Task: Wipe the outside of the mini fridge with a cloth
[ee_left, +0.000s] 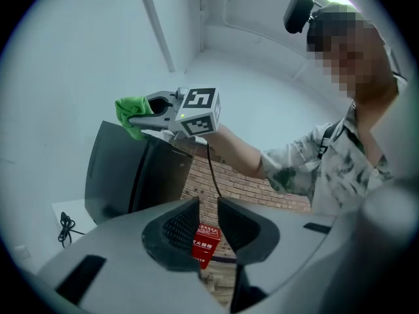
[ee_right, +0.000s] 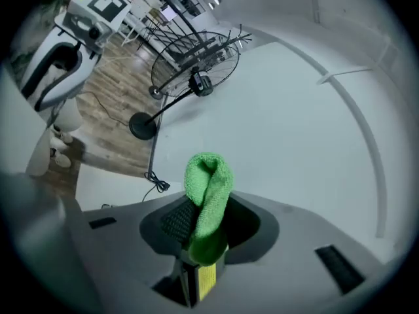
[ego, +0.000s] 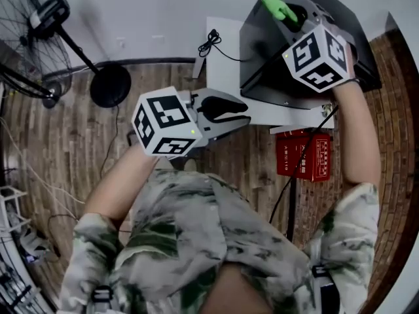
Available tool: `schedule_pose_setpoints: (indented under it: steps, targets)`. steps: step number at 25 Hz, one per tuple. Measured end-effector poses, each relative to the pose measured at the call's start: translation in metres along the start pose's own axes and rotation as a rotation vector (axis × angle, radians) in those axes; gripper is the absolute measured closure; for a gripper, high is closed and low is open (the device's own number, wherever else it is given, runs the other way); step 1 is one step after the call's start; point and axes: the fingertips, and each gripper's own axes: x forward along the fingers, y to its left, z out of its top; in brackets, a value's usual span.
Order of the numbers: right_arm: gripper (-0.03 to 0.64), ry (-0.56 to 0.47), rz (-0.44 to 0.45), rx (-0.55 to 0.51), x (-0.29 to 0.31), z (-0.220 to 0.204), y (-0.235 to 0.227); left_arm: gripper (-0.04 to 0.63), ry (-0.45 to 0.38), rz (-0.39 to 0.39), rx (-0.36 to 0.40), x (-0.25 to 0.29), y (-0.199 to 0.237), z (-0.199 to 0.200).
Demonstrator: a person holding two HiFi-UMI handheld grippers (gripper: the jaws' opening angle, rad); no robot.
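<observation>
The black mini fridge [ego: 268, 57] stands on a white platform [ego: 222, 44] against the wall. My right gripper [ego: 288, 13] is shut on a folded green cloth [ego: 277, 5] and holds it over the fridge's far top edge. In the left gripper view the green cloth [ee_left: 129, 115] sits at the top corner of the fridge [ee_left: 124, 175]; I cannot tell whether they touch. In the right gripper view the cloth [ee_right: 208, 191] stands up between the jaws of my right gripper [ee_right: 204, 220]. My left gripper [ego: 245, 113] hangs left of the fridge, narrowly open and empty [ee_left: 208, 224].
A red box [ego: 302, 154] sits on the wood floor below the fridge. A floor fan [ego: 33, 38] with a round base [ego: 110, 84] stands at the left. A coiled black cable [ego: 211, 43] lies on the platform. A cord hangs from the right gripper.
</observation>
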Motion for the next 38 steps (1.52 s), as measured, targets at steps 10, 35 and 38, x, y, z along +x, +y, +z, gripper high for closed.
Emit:
schedule_pose_setpoints:
  steps: [10, 35, 38]
  targets:
    - [0.497, 0.3, 0.016, -0.101, 0.063, -0.027, 0.027, 0.511, 0.04, -0.136, -0.026, -0.028, 0.029, -0.001]
    - [0.497, 0.815, 0.176, 0.031, 0.154, -0.079, 0.193, 0.512, 0.178, -0.368, -0.015, -0.151, 0.07, -0.023]
    - [0.497, 0.832, 0.204, 0.048, 0.167, -0.085, 0.22, 0.511, 0.183, -0.369, -0.024, -0.159, 0.072, -0.026]
